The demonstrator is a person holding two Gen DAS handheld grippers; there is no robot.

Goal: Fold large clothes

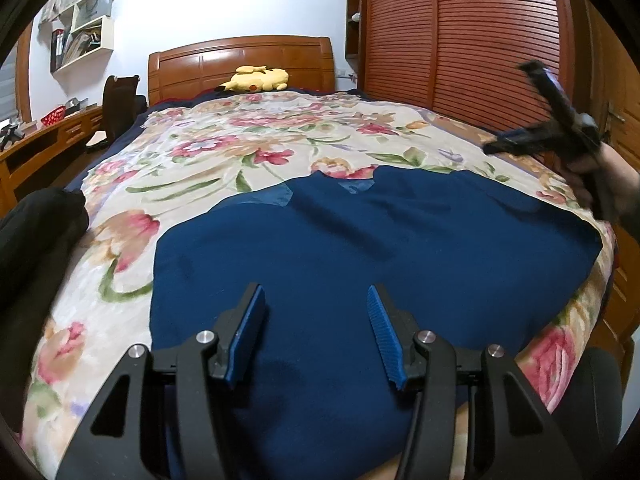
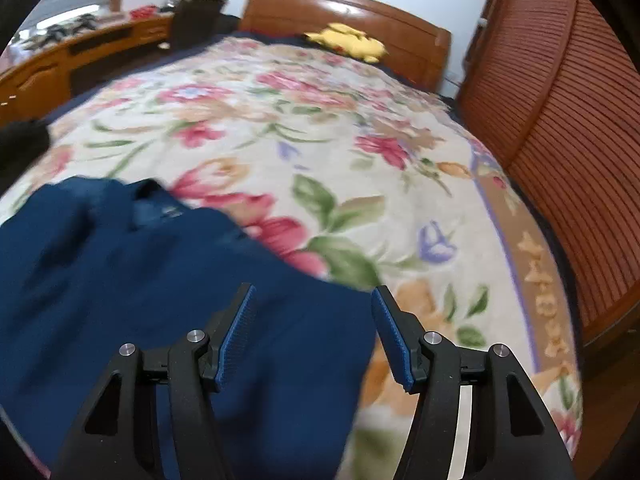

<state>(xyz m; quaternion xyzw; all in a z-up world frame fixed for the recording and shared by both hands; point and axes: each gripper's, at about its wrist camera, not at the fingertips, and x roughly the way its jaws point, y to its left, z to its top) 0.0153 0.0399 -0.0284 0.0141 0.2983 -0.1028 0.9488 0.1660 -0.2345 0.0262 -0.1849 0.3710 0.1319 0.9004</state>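
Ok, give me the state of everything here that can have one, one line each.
Blue garment: spread flat on the floral bedspread, partly folded, held by neither claw.
Left claw: open, empty, above the garment.
Right claw: open, empty, over the garment's edge.
Yellow plush toy: lying by the headboard.

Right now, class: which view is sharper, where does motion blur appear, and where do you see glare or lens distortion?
Left wrist view: sharper; only the right gripper smears. Right wrist view: blurred throughout, blue garment soft; glare on the headboard. Both views: fisheye bends the bed and wardrobe, dark corners.
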